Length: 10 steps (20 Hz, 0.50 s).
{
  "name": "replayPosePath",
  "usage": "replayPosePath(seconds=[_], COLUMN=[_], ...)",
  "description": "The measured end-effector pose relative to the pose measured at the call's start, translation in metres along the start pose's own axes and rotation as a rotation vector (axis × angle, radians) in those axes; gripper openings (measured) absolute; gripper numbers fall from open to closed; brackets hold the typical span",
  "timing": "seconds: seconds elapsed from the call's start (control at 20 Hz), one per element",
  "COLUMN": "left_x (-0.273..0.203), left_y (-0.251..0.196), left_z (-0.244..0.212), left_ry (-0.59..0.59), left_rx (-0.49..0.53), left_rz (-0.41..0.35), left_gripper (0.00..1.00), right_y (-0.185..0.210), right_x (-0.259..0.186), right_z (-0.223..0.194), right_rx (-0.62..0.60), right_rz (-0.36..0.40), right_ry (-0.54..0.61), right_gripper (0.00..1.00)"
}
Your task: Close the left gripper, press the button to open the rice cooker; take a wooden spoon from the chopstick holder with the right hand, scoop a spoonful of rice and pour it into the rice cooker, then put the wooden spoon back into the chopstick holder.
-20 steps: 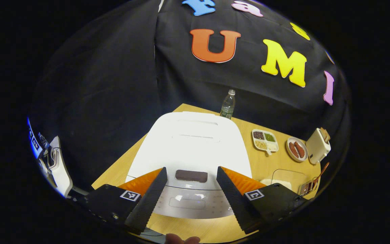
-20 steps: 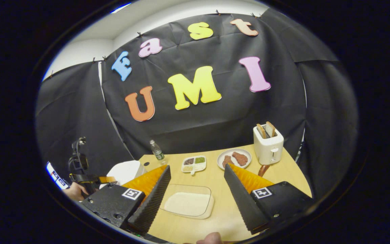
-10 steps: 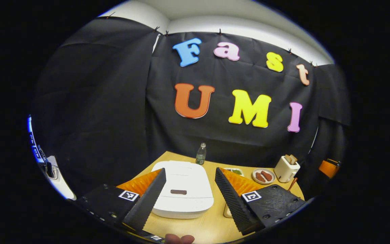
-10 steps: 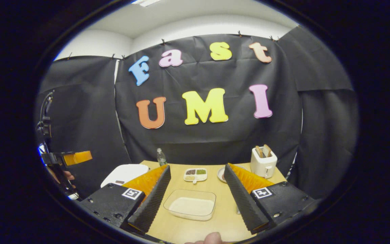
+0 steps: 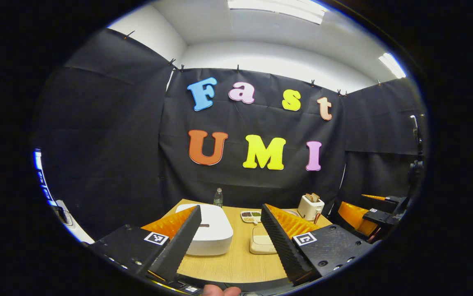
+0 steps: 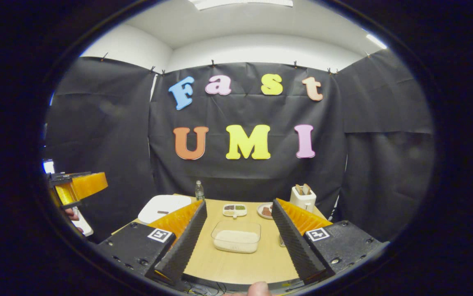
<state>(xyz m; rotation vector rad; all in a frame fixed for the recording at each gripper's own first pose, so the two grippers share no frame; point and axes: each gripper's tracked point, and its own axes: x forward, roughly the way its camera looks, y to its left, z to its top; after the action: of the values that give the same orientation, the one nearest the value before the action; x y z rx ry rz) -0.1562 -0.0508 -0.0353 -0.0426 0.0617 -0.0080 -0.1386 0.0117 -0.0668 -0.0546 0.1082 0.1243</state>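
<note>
Left gripper view: left gripper sits back from the near edge of the table, jaws wide apart, nothing between them, touching nothing. White rice cooker is at the table's left, lid down, dark button on its front top. Rice container is just right of the cooker, partly hidden behind the right finger. Far side: water bottle, divided snack tray, toaster. A reddish-brown handle pokes up beside the toaster, likely the wooden spoon; the holder under it I can't make out. The right gripper is visible off the table's right edge, held in the air.

Right gripper view: right gripper is also fully spread, empty, hovering short of the near edge. It gives a clean look at the clear rice container with its white rice, centred between the fingers but well beyond them. A plate with brown food shows between tray and toaster. Cooker is far left, bottle behind it. The left gripper hangs at the left, off the table, a hand under it. Something small stands by the right finger's inner edge; can't tell what
</note>
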Motion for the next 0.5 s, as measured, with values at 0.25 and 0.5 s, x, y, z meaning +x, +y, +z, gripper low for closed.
replayPosePath(seconds=[0.25, 0.5], left_x=[-0.022, -0.026], left_y=[-0.016, -0.019], left_z=[0.003, 0.002], left_ry=[-0.028, -0.031], left_rx=[0.013, 0.022], left_rz=[-0.034, -0.054], left_gripper=[0.95, 0.95], right_y=[0.026, 0.032], right_x=[-0.03, -0.041], right_z=[-0.008, -0.001], right_rx=[0.035, 0.038], right_rz=[0.021, 0.017], right_ry=[0.013, -0.027], right_gripper=[0.99, 1.0])
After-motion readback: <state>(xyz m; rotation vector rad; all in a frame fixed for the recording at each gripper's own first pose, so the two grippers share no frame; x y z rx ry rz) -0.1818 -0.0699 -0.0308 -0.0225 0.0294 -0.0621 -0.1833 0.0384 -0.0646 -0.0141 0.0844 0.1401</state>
